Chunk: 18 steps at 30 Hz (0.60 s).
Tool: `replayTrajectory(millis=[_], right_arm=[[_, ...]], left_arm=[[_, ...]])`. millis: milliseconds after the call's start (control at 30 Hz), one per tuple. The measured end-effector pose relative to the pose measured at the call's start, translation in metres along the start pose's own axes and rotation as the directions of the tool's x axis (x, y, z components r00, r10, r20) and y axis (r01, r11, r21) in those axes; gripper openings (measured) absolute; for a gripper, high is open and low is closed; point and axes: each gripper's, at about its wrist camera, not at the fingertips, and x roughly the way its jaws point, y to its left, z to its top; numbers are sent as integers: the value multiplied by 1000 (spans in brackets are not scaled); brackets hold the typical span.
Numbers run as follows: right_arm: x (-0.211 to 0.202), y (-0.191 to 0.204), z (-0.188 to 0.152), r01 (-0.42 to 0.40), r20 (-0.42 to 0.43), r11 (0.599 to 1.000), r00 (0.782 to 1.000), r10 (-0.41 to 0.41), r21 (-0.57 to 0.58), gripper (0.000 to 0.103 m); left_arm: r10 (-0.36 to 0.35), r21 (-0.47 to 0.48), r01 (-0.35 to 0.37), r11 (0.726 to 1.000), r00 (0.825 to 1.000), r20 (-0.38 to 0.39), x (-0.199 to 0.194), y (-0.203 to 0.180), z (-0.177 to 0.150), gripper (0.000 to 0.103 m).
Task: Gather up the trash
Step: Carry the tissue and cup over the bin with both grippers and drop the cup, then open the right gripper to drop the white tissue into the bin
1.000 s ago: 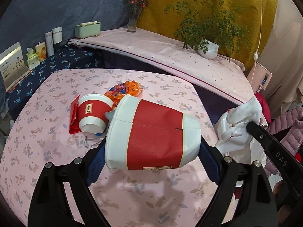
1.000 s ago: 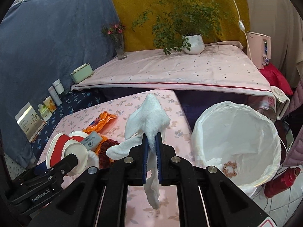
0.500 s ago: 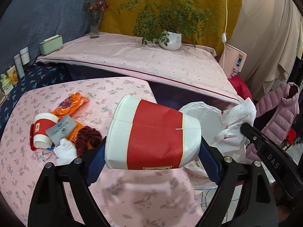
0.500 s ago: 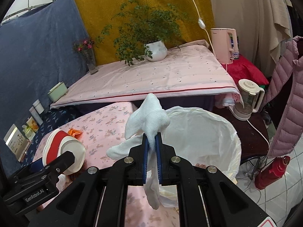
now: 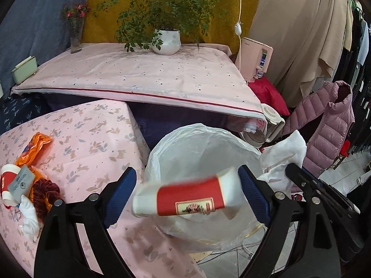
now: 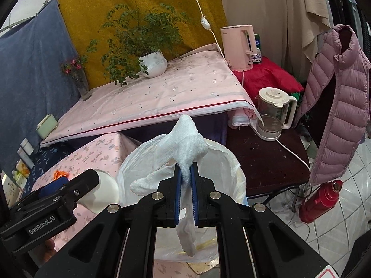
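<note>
Pink floral tablecloth [image 5: 76, 139] covers the near table, w/ a second, higher pink-covered surface [image 5: 139, 78] behind it carrying a potted plant [image 5: 165, 42], a flower vase [image 5: 75, 34] and a small green box [image 5: 24, 69]; mustard and blue drapes hang at the back. Beside the table's right edge stands the bin w/ a white plastic liner [image 5: 167, 162], mouth open upward. Left gripper [image 5: 185, 197] hangs over that mouth w/ its blue-padded fingers spread wide; the red-and-white paper cup [image 5: 185, 199] lies on its side between them, motion-blurred, and it looks free of both pads, tho the blur makes contact on the right side hard to rule out. Right gripper [image 6: 185, 183] sits just beside the left one, also above the liner [image 6: 231, 162], its jaws pinched tight on a crumpled white tissue [image 6: 183, 143] that sticks up past the fingertips and dangles below them; the same tissue [image 5: 285, 155] shows at the right of the left-wrist view. More trash is on the table at far left: an orange wrapper [image 5: 32, 148], a smaller red cup [image 5: 7, 180], a grey packet [image 5: 19, 180], a dark red tangle [image 5: 45, 190] and a white wad [image 5: 29, 215]. Off to the right: pink kettle [image 6: 238, 46], clear blender jug [image 6: 273, 113] on a dark side table [image 6: 266, 162], pink puffer vest [image 6: 340, 97], red thermos [image 6: 320, 201] on the tiled floor.
</note>
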Motion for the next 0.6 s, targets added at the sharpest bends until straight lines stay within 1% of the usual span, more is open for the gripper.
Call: replayTrajectory(millis=[133, 267, 600], right_arm=[[8, -9, 1, 10, -10, 1000, 1000, -10, 14, 8], [12, -9, 1, 8, -16, 1000, 1000, -8, 13, 8], [19, 10, -1, -10, -25, 1000, 1000, 10, -15, 9]], left_arm=[[20, 17, -20, 1000, 1000, -2, 9, -6, 4, 90], [31, 4, -31, 1000, 999, -10, 12, -1, 3, 90], [74, -34, -74, 997, 997, -5, 6, 20, -1, 90]])
